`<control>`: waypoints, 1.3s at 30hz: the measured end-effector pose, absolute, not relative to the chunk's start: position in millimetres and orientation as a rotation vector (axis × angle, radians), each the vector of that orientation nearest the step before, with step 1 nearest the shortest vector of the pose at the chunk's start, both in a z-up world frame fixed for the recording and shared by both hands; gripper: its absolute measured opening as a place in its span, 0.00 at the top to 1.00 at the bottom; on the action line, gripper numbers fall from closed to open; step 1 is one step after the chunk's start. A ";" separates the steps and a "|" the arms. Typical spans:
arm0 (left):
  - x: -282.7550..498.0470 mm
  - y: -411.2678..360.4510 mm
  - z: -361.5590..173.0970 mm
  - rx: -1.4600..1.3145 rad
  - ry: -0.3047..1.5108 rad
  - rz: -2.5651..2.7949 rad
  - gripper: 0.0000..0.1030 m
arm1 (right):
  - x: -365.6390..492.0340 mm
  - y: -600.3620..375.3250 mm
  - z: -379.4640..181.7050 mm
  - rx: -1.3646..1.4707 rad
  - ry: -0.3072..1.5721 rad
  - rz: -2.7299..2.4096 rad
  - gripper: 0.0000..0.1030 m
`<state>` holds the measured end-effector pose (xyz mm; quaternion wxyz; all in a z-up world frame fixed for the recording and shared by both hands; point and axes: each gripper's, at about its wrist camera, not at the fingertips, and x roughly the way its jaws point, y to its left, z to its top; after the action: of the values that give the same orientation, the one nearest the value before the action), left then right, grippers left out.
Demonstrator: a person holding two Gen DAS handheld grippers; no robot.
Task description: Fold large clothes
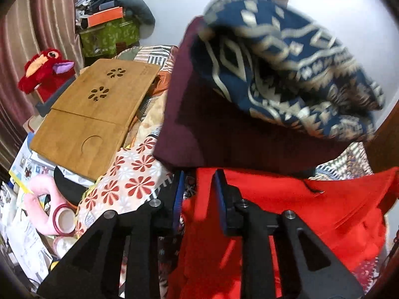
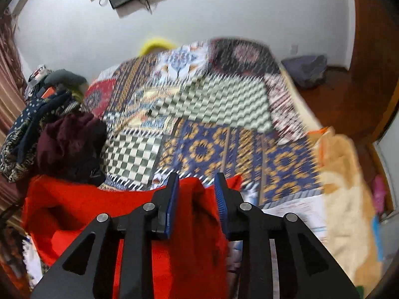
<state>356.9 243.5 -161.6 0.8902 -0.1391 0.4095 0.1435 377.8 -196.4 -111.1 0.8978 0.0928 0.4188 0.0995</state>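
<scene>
Both the left tongs [image 1: 197,194] and right tongs [image 2: 197,194] stood spread with the red garment [image 2: 99,204] draped between their fingers above the patchwork bed [image 2: 199,114], so pinching firmly, then lifting evenly, seemed wise.

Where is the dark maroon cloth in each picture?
Left wrist view: dark maroon cloth at centre, above the bright red garment.
Right wrist view: dark maroon cloth bunched at left, above the red garment.
Shared landmark: the red garment.
</scene>
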 end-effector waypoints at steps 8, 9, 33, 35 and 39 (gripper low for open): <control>293.7 266.8 -143.7 -0.410 0.797 0.324 0.45 | 315.4 -205.0 -94.0 0.155 0.865 0.247 0.35; 289.9 267.7 -146.6 -0.421 0.810 0.322 0.45 | 312.4 -202.7 -97.9 0.153 0.879 0.251 0.34; 309.1 194.4 -234.6 -0.306 1.048 0.207 0.51 | 348.1 -168.3 -208.2 0.261 1.199 0.296 0.30; 313.6 185.4 -235.9 -0.292 1.040 0.163 0.51 | 347.4 -168.0 -211.0 0.280 1.197 0.296 0.32; 316.5 187.8 -242.4 -0.311 1.055 0.164 0.68 | 340.0 -169.0 -211.0 0.307 1.190 0.343 0.68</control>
<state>316.5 187.8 -242.4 0.8493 -0.1477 0.5007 0.0780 340.0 -169.0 -211.0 0.8034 0.1432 0.5554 0.1601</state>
